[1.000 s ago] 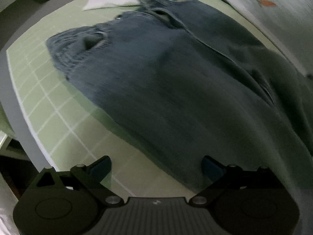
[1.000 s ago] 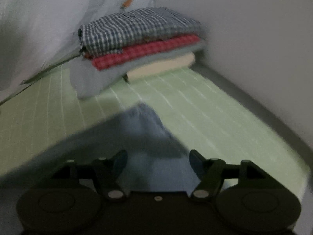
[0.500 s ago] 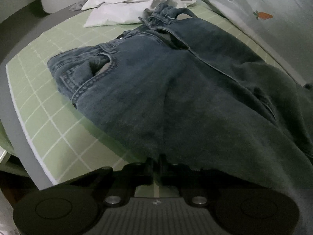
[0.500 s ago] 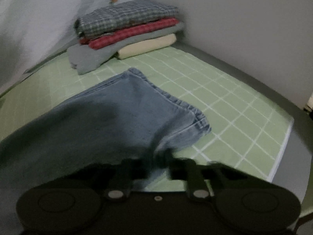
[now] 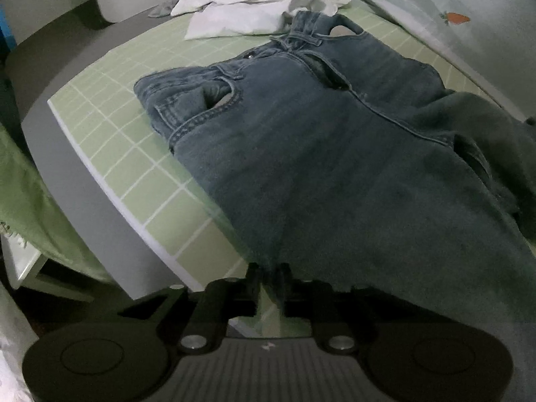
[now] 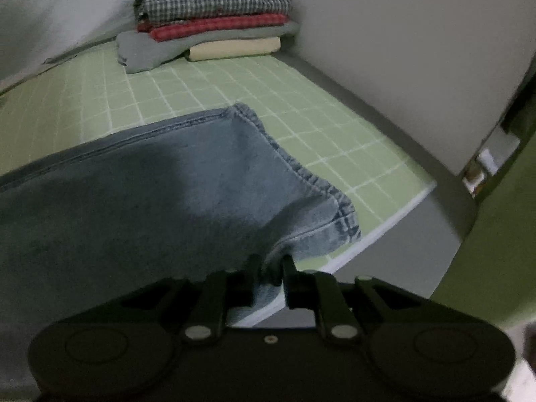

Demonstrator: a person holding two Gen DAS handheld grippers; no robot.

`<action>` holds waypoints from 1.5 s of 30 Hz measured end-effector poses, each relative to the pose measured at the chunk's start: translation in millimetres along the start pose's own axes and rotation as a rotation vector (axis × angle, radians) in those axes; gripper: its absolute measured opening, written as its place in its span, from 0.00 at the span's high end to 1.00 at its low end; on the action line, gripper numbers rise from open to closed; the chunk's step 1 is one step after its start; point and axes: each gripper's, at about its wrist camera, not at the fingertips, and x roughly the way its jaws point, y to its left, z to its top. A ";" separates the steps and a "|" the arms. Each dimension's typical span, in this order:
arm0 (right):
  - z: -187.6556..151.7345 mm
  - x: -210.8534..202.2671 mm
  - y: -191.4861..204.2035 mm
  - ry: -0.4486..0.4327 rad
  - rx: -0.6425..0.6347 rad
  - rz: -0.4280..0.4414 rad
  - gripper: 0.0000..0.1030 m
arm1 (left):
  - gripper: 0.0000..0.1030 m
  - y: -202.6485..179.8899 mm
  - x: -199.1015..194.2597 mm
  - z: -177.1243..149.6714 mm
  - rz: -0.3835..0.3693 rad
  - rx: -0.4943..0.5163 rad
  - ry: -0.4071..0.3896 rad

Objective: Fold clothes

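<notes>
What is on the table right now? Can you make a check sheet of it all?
Surface: green grid mat on a grey table.
Job's things: jeans spread flat, waist at the far end; leg hem near the mat's edge.
Clutter: crumpled white cloth beyond the waist; folded stack in the far corner, checked shirt on top.
Grippers: left tool shut on the jeans' near edge; right tool has denim between its fingers, jaws opening slightly.
Cables: nothing seen.
Surroundings: pale sheet with a carrot print; plain wall.
</notes>
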 end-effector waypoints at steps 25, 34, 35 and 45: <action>50.6 -86.1 237.8 -0.174 -0.111 0.302 0.00 | 0.17 26.6 18.4 145.5 -0.201 0.133 -0.127; 41.2 -114.8 358.4 -0.170 -0.222 0.356 0.00 | 0.17 10.2 108.4 247.9 -0.352 0.246 -0.079; 42.2 -116.9 368.5 -0.168 -0.218 0.343 0.00 | 0.17 6.8 118.2 256.9 -0.379 0.255 -0.073; 39.4 -128.9 432.3 -0.120 -0.259 0.220 0.00 | 0.58 -32.8 168.2 302.0 -0.266 0.289 -0.186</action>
